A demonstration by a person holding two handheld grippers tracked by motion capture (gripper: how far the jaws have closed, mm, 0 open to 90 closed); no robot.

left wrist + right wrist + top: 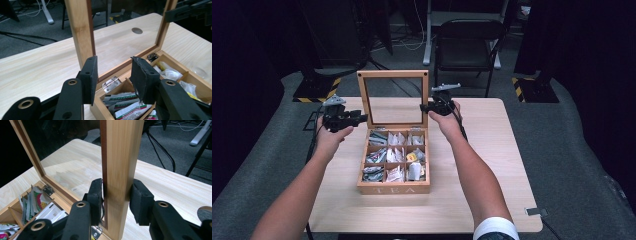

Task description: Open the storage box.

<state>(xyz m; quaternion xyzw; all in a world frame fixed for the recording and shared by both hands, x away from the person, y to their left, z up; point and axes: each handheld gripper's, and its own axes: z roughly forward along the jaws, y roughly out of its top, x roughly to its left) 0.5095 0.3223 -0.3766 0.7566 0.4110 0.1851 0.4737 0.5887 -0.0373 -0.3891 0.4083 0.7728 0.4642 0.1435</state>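
The wooden tea box (394, 162) sits mid-desk (492, 165), its compartments full of light, crinkly tea sachets (130, 110); behind them its glazed lid (393, 98) stands upright on small hinges (110, 83). The right gripper (117, 195) pinches the lid's right stile; the left gripper (113, 75) is spread beside the left stile, gripping nothing. The frame looks stiff and light, the pane fragile; I'd hold the wooden stiles and lower it slowly.
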